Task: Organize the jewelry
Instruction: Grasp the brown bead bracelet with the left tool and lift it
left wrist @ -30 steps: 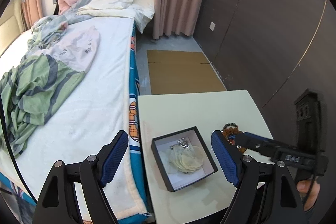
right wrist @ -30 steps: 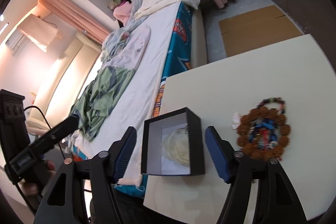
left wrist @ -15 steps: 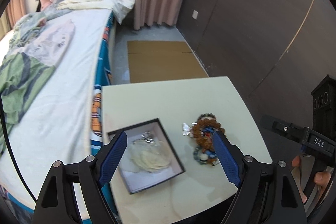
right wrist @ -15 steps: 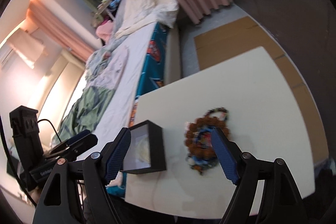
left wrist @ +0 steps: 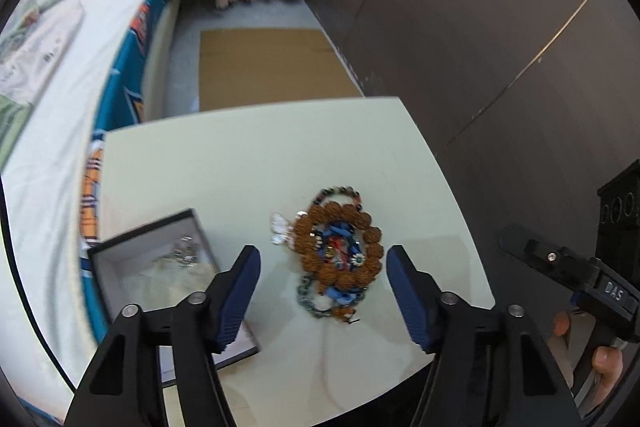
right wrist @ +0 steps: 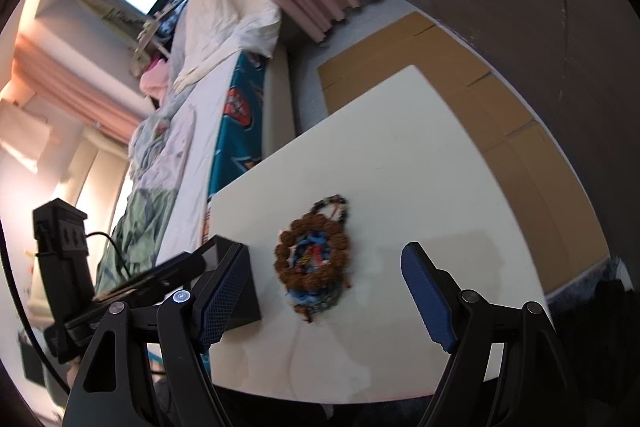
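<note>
Brown-bead bracelet (left wrist: 338, 247) ringing blue and multicoloured strands lies on worktop (left wrist: 256, 163), beside open black box (left wrist: 160, 267). Both hand-held grippers, left (left wrist: 322, 291) and right (right wrist: 324, 291), gape wide, holding nothing.

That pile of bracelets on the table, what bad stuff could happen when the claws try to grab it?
1. The pile of brown bead bracelets lies tangled with blue cords and a grey chain, so lifting one may drag the others along.
2. The black open-top box sits at the white table edge by the bed; a bump from the open left claw might push it off.
3. The open right claw could crowd the left.
</note>
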`<state>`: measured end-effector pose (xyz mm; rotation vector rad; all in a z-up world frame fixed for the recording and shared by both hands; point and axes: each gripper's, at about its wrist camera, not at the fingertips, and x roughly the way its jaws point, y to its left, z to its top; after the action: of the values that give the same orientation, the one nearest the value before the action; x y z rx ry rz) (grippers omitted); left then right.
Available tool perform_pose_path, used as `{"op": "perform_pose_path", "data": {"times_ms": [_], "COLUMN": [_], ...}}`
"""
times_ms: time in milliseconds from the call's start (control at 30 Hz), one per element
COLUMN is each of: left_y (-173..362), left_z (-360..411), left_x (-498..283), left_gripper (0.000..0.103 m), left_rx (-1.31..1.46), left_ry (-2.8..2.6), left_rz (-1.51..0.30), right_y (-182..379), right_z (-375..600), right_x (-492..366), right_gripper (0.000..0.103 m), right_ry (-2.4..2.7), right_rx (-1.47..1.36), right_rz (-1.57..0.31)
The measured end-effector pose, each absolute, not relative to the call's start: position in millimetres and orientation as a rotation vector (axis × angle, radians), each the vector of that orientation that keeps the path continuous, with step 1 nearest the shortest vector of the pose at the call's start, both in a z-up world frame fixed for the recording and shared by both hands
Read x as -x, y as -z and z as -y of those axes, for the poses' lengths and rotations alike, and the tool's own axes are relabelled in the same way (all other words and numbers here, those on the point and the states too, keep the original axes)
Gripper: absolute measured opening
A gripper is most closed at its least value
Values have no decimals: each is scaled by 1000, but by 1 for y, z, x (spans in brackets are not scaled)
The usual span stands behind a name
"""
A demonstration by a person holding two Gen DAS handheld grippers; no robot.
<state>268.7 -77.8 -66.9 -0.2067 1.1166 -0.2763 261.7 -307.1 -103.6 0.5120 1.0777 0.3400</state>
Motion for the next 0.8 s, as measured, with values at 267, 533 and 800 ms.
{"op": "perform_pose_path", "data": {"times_ms": [267,533,800], "left_y": [107,137,153], "left_z": [104,109,100], "left_x": [-300,-318,-323], "left_gripper": [54,53,21], "left_rx": [185,196,220], "left_ry": [281,226,172], "left_rz": [-1253,-1347,-1369], "right_y": [108,119,125], "right_z": [323,332,339], "right_x": [-264,-271,-274], "right_gripper": [79,79,79], "right_ry": [-333,-311,-287], "right_rx": [-559,-594,-609], "right_rz": [-1084,-1103,-1111]}}
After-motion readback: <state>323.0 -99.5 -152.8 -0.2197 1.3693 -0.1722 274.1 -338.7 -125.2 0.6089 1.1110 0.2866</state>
